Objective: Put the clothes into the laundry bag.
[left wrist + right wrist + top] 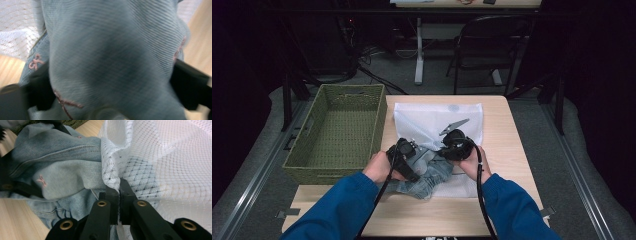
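Two hand-held grippers stuffing one pair of light-blue jeans [428, 176] into one white mesh laundry bag [437, 120], all places given relative to the bag.

Nearest, at the bag's near edge, the jeans lie bunched on the wooden table [507, 145], part of the denim apparently already at the mouth and the rest spilling toward the person; pink cross-stitches mark the fabric. At the bag's near left, the left gripper [404, 159] is buried in the denim: in the left gripper view its two black jaws stand wide apart with a thick fold of jeans bulging between them. Whether the pads press on the cloth cannot be told; judged from the spread, it is either releasing a pushed-in fold or taking a fresh bite. At the bag's near right, the right gripper [119, 195] has its jaws closed tight on a pinch of the mesh rim, probably lifting that lip so the mouth stays open while the other hand feeds cloth in.

Farther off, the rest of the bag lies flat across the table. Beyond its left edge stands one empty green woven basket [337, 132], likely the place for the filled bag. Behind the table, one dark chair [492, 45].
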`<state>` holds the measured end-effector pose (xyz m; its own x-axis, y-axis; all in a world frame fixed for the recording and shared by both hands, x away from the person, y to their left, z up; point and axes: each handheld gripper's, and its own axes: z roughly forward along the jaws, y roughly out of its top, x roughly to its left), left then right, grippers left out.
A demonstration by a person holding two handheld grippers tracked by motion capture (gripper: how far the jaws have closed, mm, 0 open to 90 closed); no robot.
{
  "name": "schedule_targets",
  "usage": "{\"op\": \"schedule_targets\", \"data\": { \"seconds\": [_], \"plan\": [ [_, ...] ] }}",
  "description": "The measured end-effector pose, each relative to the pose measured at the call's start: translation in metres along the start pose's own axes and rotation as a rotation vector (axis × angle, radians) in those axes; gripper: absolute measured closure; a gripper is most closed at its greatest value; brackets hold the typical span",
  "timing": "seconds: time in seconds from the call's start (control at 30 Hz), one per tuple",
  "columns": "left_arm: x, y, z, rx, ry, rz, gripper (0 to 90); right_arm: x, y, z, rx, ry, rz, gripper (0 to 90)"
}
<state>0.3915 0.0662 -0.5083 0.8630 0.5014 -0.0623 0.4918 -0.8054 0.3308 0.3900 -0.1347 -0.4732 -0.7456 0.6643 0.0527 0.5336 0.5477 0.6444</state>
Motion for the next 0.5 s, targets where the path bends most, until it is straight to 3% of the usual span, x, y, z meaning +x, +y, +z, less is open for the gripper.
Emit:
{"op": "schedule_targets", "data": {
  "seconds": [0.07,0.1,0.17,0.23,0.37,0.5],
  "plan": [
    [-0.003,-0.003,0.004,-0.024,0.034,0.022,27.7,0.0,0.0,0.002,0.003,0.002,-0.002,88.7],
    [-0.003,-0.005,0.004,-0.034,0.046,0.008,35.2,0.001,-0.001,0.003,0.004,0.002,-0.002,88.7],
    [-0.005,-0.009,0.006,-0.053,0.042,0.014,49.2,0.002,-0.001,0.005,0.012,0.005,0.01,88.7],
    [-0.005,-0.01,0.007,-0.063,0.047,0.018,57.5,0.002,0.0,0.006,0.011,0.009,0.009,88.8],
    [-0.01,-0.013,0.002,-0.093,0.073,0.027,65.5,0.005,0.001,0.005,0.006,0.005,0.013,88.9],
    [-0.013,-0.012,-0.009,-0.116,0.095,0.015,67.8,0.01,0.007,-0.001,-0.043,0.002,0.01,88.9]
  ]
}}
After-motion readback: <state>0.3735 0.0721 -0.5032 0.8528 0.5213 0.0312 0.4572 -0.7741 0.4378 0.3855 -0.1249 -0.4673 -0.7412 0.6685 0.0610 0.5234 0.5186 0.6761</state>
